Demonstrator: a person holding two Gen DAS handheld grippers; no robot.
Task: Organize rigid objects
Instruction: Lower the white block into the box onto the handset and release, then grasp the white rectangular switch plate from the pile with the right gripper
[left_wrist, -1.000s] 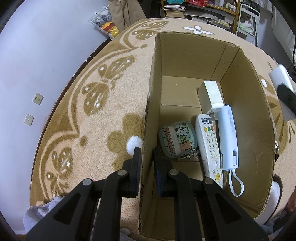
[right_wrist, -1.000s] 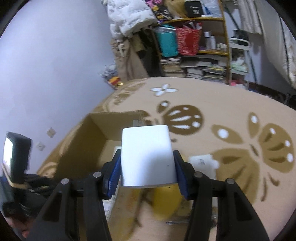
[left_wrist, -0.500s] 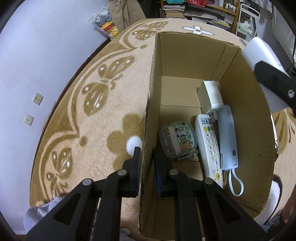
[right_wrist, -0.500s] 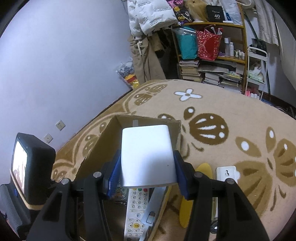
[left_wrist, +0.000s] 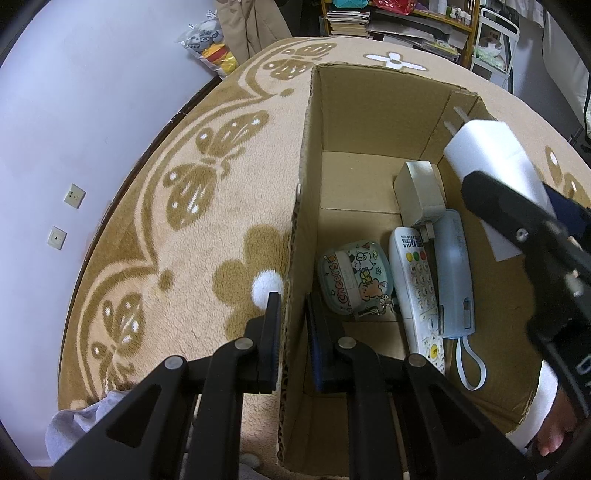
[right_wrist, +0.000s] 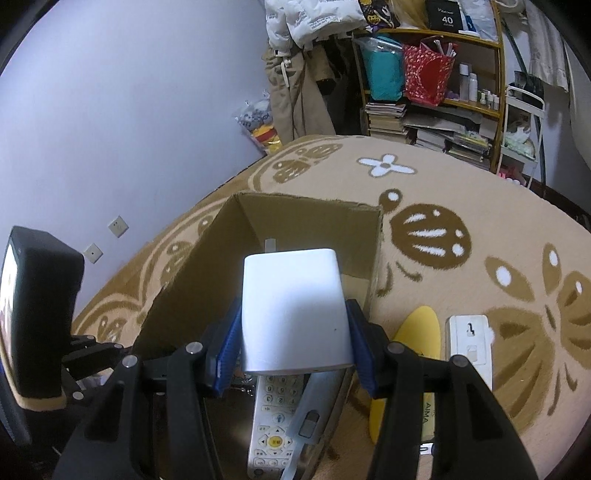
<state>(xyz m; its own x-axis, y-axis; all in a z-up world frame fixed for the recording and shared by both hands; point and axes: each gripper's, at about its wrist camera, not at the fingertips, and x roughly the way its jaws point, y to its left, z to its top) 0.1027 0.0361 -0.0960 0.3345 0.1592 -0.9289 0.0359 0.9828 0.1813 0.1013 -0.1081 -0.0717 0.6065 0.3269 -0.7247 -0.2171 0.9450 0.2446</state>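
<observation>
Currently: left gripper (left_wrist: 291, 314) pinches cardboard box (left_wrist: 373, 107) wall | right gripper (right_wrist: 291, 343) clamps white block (right_wrist: 293, 310), held above box opening | inside: remote (left_wrist: 415, 284), pale-blue handset (left_wrist: 454, 273), cartoon case (left_wrist: 352, 277).

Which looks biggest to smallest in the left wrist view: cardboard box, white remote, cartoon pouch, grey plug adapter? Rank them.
1. cardboard box, by far the largest.
2. white remote.
3. and 4. cartoon pouch and grey plug adapter look alike in size; the adapter lies farther from the camera, so no ranking between them.
</observation>
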